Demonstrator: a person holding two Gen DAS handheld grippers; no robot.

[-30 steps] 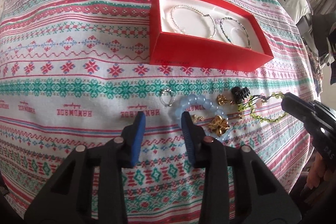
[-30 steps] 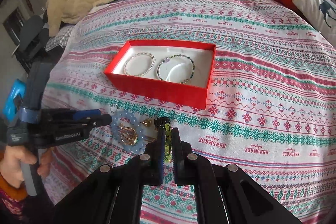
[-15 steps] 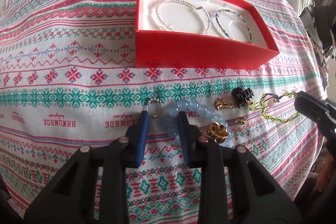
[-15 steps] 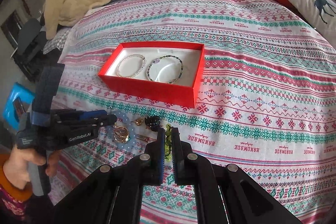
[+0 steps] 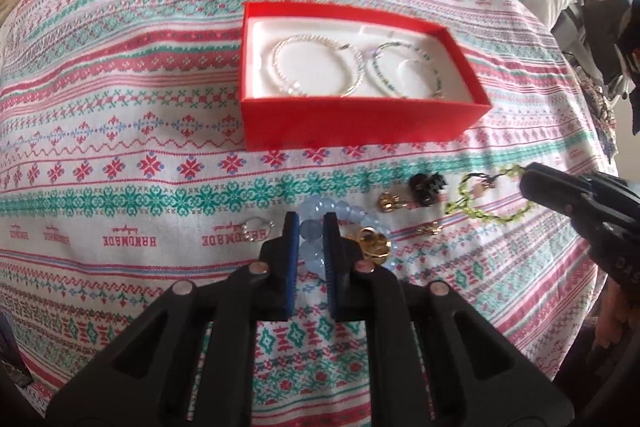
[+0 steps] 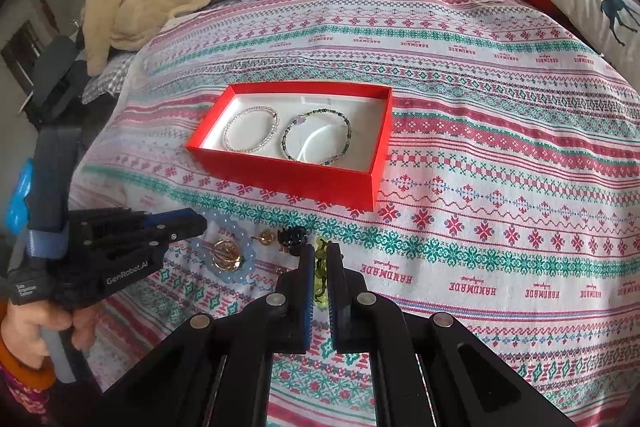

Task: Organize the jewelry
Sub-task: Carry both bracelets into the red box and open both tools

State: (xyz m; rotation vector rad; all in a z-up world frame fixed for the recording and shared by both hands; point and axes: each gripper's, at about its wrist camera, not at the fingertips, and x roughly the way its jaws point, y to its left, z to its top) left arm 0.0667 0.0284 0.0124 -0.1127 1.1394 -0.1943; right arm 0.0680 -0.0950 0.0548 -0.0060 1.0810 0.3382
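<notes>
While clamped: left tongs (image 5: 308, 227) grip blue bead bracelet (image 5: 316, 217) | right tongs (image 6: 320, 259) pinch green bracelet (image 6: 320, 269)

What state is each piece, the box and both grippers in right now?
Left gripper: shut on the blue bracelet.
Right gripper: shut on the green bracelet.
Box: open, no lid on it.
Clear bracelet: lying flat in the box.
Dark bracelet: flat in the box, beside the clear one.
Ring: loose on the cloth.
Black clip: on the cloth.
Gold charm: lying inside the blue bracelet's loop.
</notes>
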